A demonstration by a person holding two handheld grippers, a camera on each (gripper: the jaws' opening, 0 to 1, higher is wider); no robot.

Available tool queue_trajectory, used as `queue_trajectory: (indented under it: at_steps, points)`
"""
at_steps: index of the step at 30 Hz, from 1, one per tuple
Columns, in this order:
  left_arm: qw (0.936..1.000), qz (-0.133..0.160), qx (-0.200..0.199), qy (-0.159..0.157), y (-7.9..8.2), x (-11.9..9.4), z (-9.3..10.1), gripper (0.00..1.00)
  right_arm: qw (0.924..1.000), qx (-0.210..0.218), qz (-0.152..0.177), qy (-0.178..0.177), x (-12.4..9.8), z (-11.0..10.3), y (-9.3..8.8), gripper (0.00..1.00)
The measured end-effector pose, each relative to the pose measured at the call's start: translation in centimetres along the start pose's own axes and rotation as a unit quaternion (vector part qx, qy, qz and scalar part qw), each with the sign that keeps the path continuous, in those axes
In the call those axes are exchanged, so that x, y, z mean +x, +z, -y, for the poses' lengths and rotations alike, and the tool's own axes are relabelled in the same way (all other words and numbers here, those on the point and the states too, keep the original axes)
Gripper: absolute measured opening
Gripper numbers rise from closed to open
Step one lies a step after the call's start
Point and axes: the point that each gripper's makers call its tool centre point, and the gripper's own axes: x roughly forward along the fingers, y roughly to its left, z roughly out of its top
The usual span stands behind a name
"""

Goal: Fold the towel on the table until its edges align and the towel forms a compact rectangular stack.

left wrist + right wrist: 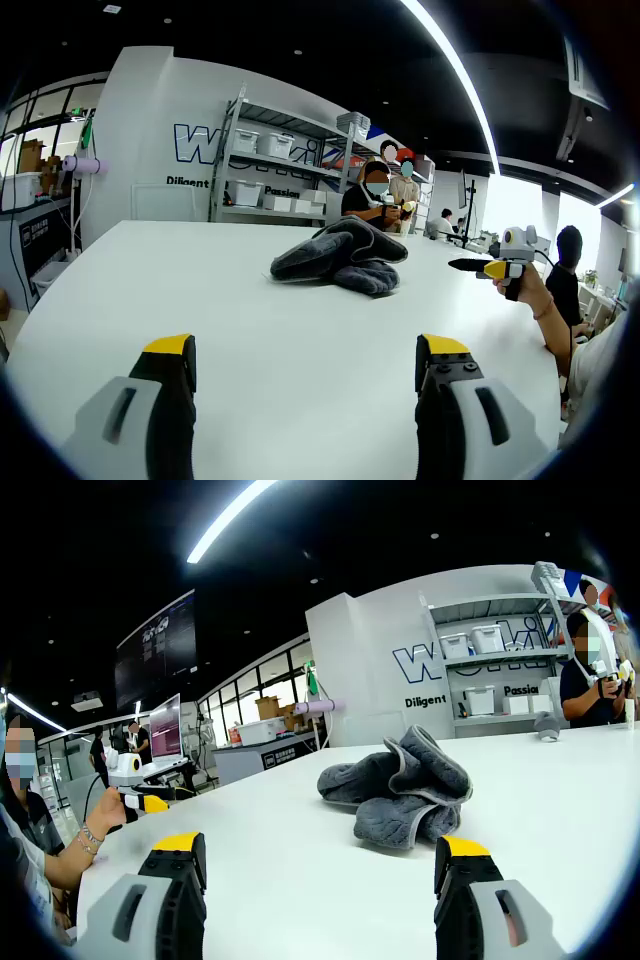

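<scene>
A crumpled dark grey towel (340, 258) lies in a heap on the white table (180, 280), past the middle. My left gripper (306, 352) hovers low over the near part of the table, short of the towel, its yellow-tipped jaws wide apart and empty. The right gripper (480, 266), held in a hand, comes in from the right, level with the towel and clear of it. In the right gripper view the towel (400, 785) sits just ahead of my open right gripper (321, 845), slightly right of centre. The left gripper (140, 802) shows at the far left in a hand.
A person (378, 200) stands behind the far edge of the table. Metal shelves with white bins (275, 170) line the back wall. Seated people and monitors (465, 205) are off to the side. A small grey object (545, 725) rests near the far table edge.
</scene>
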Motion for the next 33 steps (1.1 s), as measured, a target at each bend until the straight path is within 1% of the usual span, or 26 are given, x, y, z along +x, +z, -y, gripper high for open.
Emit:
queue_trajectory:
  at_steps: [5, 13, 19, 22, 27, 32, 33]
  points:
    - [1.0000, 0.003, 0.000, 0.002, 0.12, -0.10, -0.06, 0.96, 1.0000, -0.002, 0.001, 0.003, -0.06, 0.00, 0.25, 0.99]
    - [0.9999, 0.003, -0.002, 0.010, 0.29, -0.23, -0.46, 0.96, 1.0000, -0.005, -0.005, 0.005, 0.10, -0.13, -0.01, 0.99]
    - [1.0000, 0.000, -0.001, 0.009, 0.15, -0.20, -0.41, 0.95, 0.9999, -0.008, -0.014, 0.006, 0.29, -0.25, -0.47, 0.99]
    - [1.0000, -0.001, 0.000, 0.007, 0.11, -0.17, -0.34, 0.95, 0.9998, -0.008, -0.017, 0.009, 0.34, 0.04, -0.35, 0.99]
    - [1.0000, -0.001, 0.001, 0.005, 0.10, -0.14, -0.21, 0.95, 0.9999, -0.005, -0.008, 0.011, 0.30, -0.25, -0.14, 0.99]
    - [1.0000, -0.001, 0.000, 0.006, 0.10, -0.17, -0.25, 0.95, 0.9999, -0.009, -0.010, 0.009, 0.28, -0.39, -0.32, 0.99]
    - [1.0000, -0.001, 0.001, 0.005, 0.09, -0.17, -0.23, 0.95, 0.9998, -0.010, -0.016, 0.010, 0.31, -0.44, -0.53, 0.99]
